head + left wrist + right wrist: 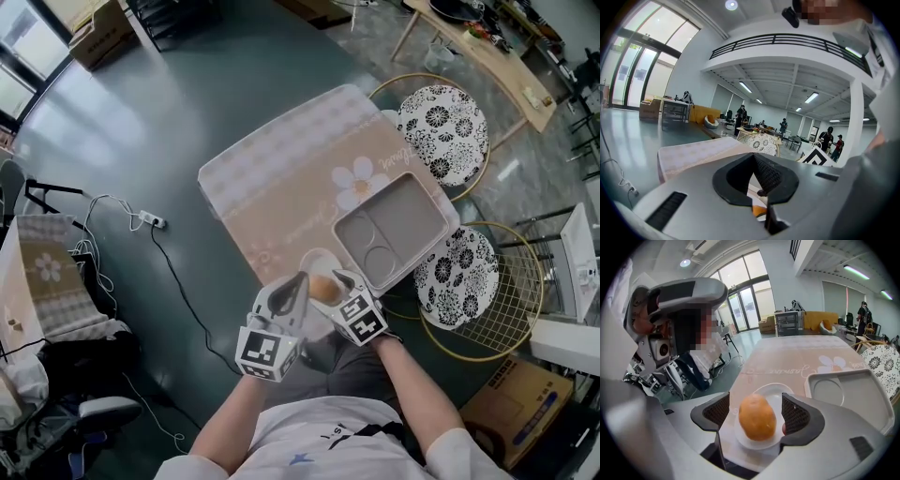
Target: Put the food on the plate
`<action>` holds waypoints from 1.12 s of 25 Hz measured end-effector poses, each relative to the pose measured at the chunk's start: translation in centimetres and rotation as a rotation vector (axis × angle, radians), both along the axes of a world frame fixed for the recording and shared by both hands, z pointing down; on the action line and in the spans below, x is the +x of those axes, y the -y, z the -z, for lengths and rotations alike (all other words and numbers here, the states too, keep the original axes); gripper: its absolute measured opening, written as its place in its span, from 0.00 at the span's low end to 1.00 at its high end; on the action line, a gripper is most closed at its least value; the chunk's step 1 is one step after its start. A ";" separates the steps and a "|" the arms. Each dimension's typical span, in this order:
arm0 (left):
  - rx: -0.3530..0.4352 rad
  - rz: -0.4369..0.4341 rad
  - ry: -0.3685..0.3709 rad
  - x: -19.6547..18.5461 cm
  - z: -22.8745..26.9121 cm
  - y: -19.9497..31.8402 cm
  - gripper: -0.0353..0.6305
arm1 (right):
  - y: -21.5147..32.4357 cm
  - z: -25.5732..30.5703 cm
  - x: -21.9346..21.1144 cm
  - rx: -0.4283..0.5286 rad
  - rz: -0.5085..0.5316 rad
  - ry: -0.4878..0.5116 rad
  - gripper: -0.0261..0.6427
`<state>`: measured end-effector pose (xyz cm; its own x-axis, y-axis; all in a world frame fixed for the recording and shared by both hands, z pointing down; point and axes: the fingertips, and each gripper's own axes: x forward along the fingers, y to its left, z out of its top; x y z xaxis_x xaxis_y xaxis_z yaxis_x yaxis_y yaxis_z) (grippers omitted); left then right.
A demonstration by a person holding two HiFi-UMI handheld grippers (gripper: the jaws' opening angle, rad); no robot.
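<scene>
An orange, rounded piece of food [325, 288] lies on a small white plate [314, 258] at the near edge of the table. In the right gripper view the food [757, 417] rests on the plate [771, 392], and my right gripper [756, 412] stands open around it with a gap on each side. My left gripper [298, 281] is close on the plate's left. In its own view the left gripper [761, 192] has its pads meeting at the tips, with nothing held. A bit of the orange food [759, 211] shows below them.
A grey compartment tray [394, 225] lies right of the plate on the beige flowered tablecloth [281, 178]. Two floral-cushioned wire chairs [442, 133] [457, 265] stand at the table's right side. A cardboard box [511, 398] and a floor cable with power strip [150, 222] are nearby.
</scene>
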<state>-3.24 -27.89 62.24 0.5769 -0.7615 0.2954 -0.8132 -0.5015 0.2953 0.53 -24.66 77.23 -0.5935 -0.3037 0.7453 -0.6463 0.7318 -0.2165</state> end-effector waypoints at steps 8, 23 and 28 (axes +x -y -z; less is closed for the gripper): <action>-0.005 -0.011 0.024 0.3 5.3 -1.5 0.06 | 0.2 9.9 -0.1 0.027 -0.085 0.200 0.51; 0.033 -0.025 0.004 0.4 12.7 -4.6 0.06 | 0.5 23.5 0.5 0.214 -0.293 0.388 0.09; 0.031 -0.038 -0.014 0.3 14.6 -5.8 0.06 | -0.4 26.6 0.4 0.283 -0.310 0.396 0.07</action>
<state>-2.90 -22.12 47.65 0.6097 -0.7474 0.2638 -0.7891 -0.5411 0.2908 0.96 -24.28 50.61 -0.6624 -0.6631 0.3486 -0.7492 0.5856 -0.3095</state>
